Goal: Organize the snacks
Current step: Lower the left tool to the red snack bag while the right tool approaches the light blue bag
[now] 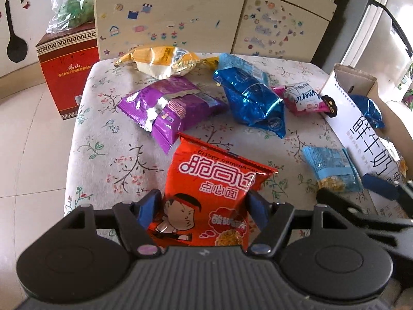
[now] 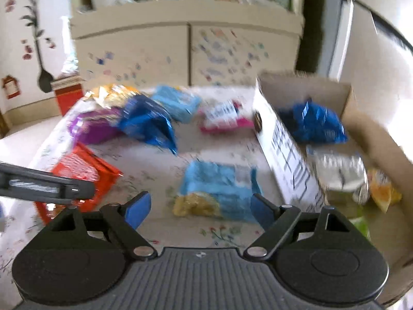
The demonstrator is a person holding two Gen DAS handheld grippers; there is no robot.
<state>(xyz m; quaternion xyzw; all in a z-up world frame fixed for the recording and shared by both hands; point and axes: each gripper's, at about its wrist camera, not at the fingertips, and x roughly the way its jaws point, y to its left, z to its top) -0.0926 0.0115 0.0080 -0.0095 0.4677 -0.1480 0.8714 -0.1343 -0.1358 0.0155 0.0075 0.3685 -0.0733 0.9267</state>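
Snacks are spread out on a flowery cloth (image 1: 108,139), and more sit in the cardboard box (image 2: 271,134) on the right side. The left gripper (image 1: 204,206) has its blue pads pressed on both sides of the red noodle bag (image 1: 214,193), so it is holding that bag near the front edge of the cloth. The right gripper (image 2: 201,206) has its fingers wide apart and holds nothing. It hangs just over the light blue bag (image 2: 219,188), which lies flat next to the box wall. That picture is blurry.

What could go wrong? The red bag is puffy and slippery, I think. The pads squeeze only its lower part, so it might slide out or flop over on the way to the box. A hard squeeze could crush the noodles inside. The two grippers are close together too, so they could bump if both head for the box at once. The box wall is tall, and a bag carried low might hit it.

Now the count. On the cloth I see seven bags: one red, one purple (image 1: 167,108), one yellow (image 1: 165,62), one shiny dark blue (image 1: 255,103), one pink and white (image 1: 302,98), and two light blue. In the box I see one dark blue bag (image 2: 315,124), one silvery one (image 2: 340,170) and one orange one (image 2: 384,193). More may be hiding there.
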